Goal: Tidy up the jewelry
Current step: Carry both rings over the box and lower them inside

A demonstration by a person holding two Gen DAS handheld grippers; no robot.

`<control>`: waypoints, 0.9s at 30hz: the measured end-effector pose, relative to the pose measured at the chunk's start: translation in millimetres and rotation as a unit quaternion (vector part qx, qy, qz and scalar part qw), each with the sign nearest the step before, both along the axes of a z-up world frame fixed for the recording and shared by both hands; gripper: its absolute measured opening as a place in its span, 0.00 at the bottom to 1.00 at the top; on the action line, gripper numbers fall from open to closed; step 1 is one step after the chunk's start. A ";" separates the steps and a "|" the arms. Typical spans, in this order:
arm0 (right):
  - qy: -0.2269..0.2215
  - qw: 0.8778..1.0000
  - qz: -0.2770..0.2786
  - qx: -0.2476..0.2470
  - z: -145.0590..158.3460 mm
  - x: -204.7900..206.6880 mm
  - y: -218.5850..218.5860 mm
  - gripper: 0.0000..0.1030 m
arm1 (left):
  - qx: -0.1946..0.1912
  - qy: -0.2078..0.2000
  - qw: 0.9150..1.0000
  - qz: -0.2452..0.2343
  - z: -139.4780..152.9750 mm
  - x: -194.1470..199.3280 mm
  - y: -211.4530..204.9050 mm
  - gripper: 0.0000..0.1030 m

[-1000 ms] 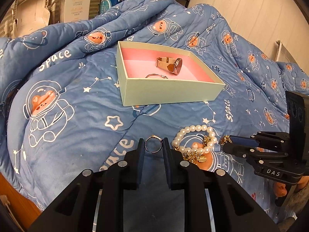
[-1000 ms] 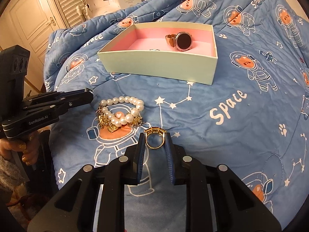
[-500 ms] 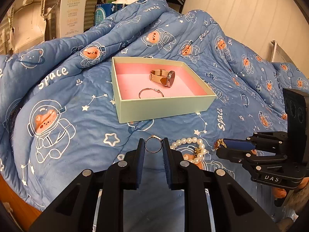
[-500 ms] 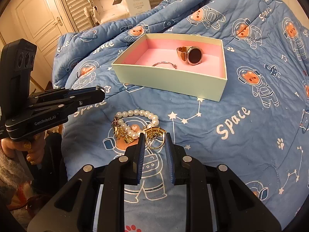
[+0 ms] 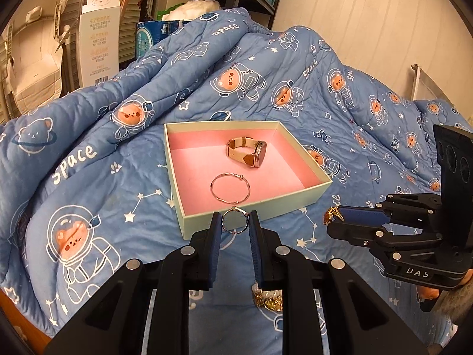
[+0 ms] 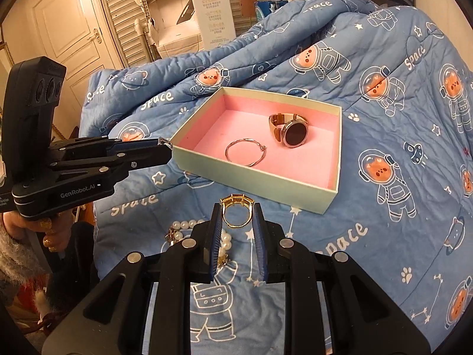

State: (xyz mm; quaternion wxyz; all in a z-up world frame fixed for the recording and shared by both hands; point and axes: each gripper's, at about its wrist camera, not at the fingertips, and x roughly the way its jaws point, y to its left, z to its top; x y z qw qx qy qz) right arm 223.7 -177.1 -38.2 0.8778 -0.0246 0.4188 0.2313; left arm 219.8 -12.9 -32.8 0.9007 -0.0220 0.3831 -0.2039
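Observation:
My left gripper (image 5: 235, 222) is shut on a thin silver ring (image 5: 234, 221), held just short of the near wall of the pale green box (image 5: 254, 210). My right gripper (image 6: 236, 214) is shut on a gold ring (image 6: 236, 210), held above the quilt in front of the same box (image 6: 254, 174). Inside on the pink lining lie a thin bangle (image 5: 230, 188) and a beige-strapped watch (image 5: 248, 152). A pearl bracelet with gold charms (image 6: 183, 232) rests on the quilt under the right gripper, partly hidden by its fingers. Each gripper shows in the other's view: the right one (image 5: 332, 216) and the left one (image 6: 165, 143).
A blue space-print quilt (image 5: 88, 162) covers the bed, bunched into a ridge behind the box. Beyond it stand a white carton (image 5: 99, 35), a shelf unit and a louvred door. A hand (image 6: 44, 230) grips the left tool's handle at the bed's edge.
Both grippers have risen off the quilt with their rings and moved toward the box. The pearl bracelet has stayed on the quilt and now lies lower in both views.

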 end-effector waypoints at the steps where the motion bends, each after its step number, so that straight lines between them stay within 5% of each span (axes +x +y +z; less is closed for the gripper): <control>1: 0.001 1.000 0.000 0.001 1.0 4.6 0.1 0.21 | 0.000 0.000 1.000 -0.001 1.2 4.2 -1.0 0.18; 12: 0.011 1.000 -0.002 0.003 9.3 59.5 0.7 0.21 | 0.032 0.022 0.999 -0.019 3.1 57.4 -18.8 0.18; 27: 0.070 0.996 0.000 -0.053 -30.8 123.4 9.2 0.21 | 0.112 0.092 0.989 -0.037 -29.2 134.1 -50.7 0.18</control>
